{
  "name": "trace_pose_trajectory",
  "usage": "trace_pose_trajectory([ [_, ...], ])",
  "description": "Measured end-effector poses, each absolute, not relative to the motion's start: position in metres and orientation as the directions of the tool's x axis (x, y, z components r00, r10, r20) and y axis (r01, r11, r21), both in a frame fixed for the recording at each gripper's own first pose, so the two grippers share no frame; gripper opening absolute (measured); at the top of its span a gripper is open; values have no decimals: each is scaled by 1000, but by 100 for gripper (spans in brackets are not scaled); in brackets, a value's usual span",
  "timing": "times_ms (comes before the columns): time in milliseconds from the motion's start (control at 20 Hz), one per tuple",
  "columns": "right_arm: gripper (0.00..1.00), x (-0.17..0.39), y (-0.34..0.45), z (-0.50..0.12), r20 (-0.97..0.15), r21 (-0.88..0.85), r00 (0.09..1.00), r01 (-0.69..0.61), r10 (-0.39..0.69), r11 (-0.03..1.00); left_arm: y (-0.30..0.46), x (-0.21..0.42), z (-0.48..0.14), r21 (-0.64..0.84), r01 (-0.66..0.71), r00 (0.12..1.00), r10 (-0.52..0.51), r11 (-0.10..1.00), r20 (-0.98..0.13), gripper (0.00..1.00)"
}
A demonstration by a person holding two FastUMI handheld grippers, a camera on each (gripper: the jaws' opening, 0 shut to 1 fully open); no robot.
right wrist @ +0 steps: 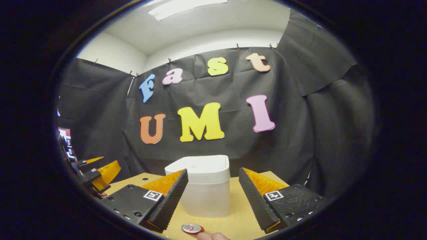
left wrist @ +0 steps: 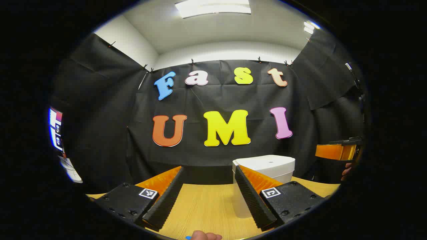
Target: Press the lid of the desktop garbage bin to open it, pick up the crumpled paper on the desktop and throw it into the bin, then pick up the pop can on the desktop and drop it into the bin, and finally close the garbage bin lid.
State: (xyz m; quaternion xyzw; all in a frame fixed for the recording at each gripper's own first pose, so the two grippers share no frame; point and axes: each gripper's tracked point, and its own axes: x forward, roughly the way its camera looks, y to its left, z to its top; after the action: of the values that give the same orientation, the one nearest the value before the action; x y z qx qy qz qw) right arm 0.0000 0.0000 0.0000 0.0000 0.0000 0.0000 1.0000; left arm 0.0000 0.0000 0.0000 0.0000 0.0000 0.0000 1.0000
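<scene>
Pale wood desktop (left wrist: 206, 203) spreads under the left gripper (left wrist: 208, 200) — jaws spread, empty — with the white-lidded bin (left wrist: 267, 166) standing shut just right of centre. In the right gripper view, the right gripper (right wrist: 211, 200) is spread too, the bin (right wrist: 205, 186) ahead between its fingers — the pop can (right wrist: 192, 228) stands at the bottom edge.

Black cloth wall (left wrist: 110, 133), wooden table (left wrist: 203, 203), ceiling light (left wrist: 213, 7).

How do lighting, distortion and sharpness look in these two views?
Left gripper view: ceiling light blows out white; fisheye bends the wall edges; bin and tool look sharp. Right gripper view: even light, bin crisp, no motion blur; pop can sits at the distorted bottom edge with a small glint.
</scene>
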Motion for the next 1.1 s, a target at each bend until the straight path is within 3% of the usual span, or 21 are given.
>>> trace_pose_trajectory([
  [450, 92, 7, -8, 5, -4, -23, 1000, 22, -22, 999, -18, 12, -15, 6, 36, 993, -36, 999, -111, 97],
  [600, 95, 13, -10, -4, -24, -57, 999, 31, -32, 998, -19, 17, -9, 19, 38, 995, -36, 999, -98, 97],
  [950, 92, 16, -10, -23, -79, -85, 997, 10, -17, 996, -17, 22, -7, -12, 5, 995, -7, 1000, -99, 97],
  [1100, 95, 20, -8, -21, -75, -87, 997, 7, -13, 996, -26, 26, -18, 24, 73, 989, -69, 997, -131, 97],
])
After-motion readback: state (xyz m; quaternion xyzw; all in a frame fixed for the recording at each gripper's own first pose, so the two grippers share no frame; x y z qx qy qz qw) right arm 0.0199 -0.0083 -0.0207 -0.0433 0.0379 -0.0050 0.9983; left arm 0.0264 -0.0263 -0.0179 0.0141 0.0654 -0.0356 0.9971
